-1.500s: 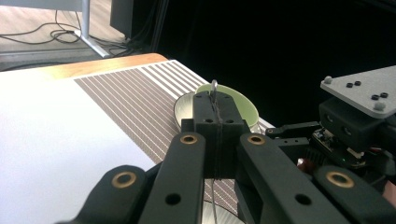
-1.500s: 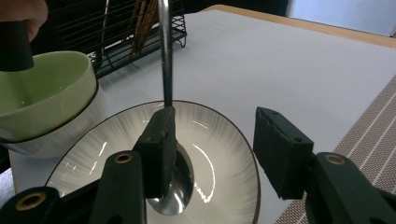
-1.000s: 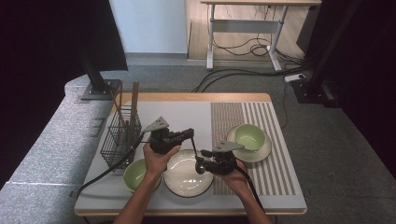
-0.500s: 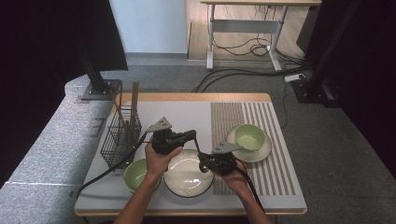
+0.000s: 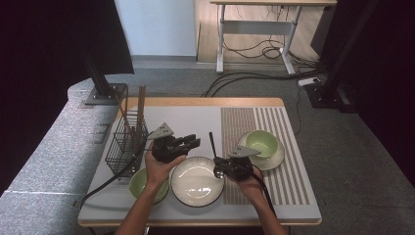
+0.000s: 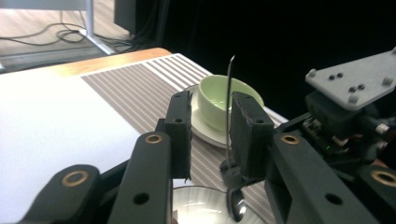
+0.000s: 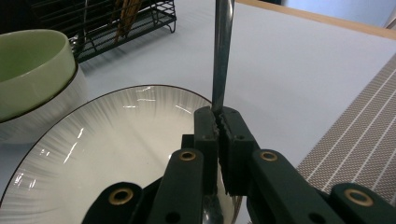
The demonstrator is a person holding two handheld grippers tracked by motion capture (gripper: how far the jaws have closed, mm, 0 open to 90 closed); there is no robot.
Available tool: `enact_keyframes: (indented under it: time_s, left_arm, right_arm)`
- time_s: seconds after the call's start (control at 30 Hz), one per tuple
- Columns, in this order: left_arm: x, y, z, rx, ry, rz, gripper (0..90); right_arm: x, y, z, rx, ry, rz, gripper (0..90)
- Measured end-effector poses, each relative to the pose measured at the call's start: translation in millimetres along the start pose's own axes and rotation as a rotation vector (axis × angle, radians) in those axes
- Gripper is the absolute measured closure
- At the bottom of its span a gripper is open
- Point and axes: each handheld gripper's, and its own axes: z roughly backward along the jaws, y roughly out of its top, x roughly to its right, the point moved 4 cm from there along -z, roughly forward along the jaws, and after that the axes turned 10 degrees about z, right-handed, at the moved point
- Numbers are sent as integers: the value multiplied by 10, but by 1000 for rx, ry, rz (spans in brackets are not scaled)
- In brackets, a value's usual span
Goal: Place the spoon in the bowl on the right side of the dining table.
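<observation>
My right gripper (image 7: pixel 217 114) is shut on the lower handle of a metal spoon (image 7: pixel 222 46), held upright over the right edge of a white ribbed plate (image 7: pixel 116 140). From above, the right gripper (image 5: pixel 219 171) sits at the plate's (image 5: pixel 195 193) right rim and the spoon's handle (image 5: pixel 211 142) rises from it. My left gripper (image 5: pixel 195 142) hovers over the plate's far left edge, jaws open and pointing right toward the spoon. In the left gripper view, the spoon handle (image 6: pixel 229 93) stands in the gap of my left gripper (image 6: pixel 210 100), close to the right-hand jaw.
A pale green bowl (image 5: pixel 147 183) sits left of the plate, under the left forearm. Another green bowl (image 5: pixel 262 142) stands on a white saucer (image 5: pixel 274 160) on the striped mat (image 5: pixel 288 181) at right. A black wire rack (image 5: pixel 125 142) holding wooden sticks stands at left.
</observation>
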Motion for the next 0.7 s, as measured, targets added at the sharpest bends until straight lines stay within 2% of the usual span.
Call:
enact_keyframes:
  time_s: [0.2,0.33,0.37,0.7]
  left_arm:
    - [17,9,81,-7,3,-13,675]
    - [-16,-4,129,-3,-3,5,675]
    - [-56,-16,158,-1,8,14,675]
    - [-129,-78,260,-11,21,18,674]
  right_arm:
    - [58,7,65,12,-18,-8,868]
    - [117,15,126,26,-32,-20,869]
    - [131,16,140,29,-35,-24,869]
    - [244,12,236,45,-62,-49,871]
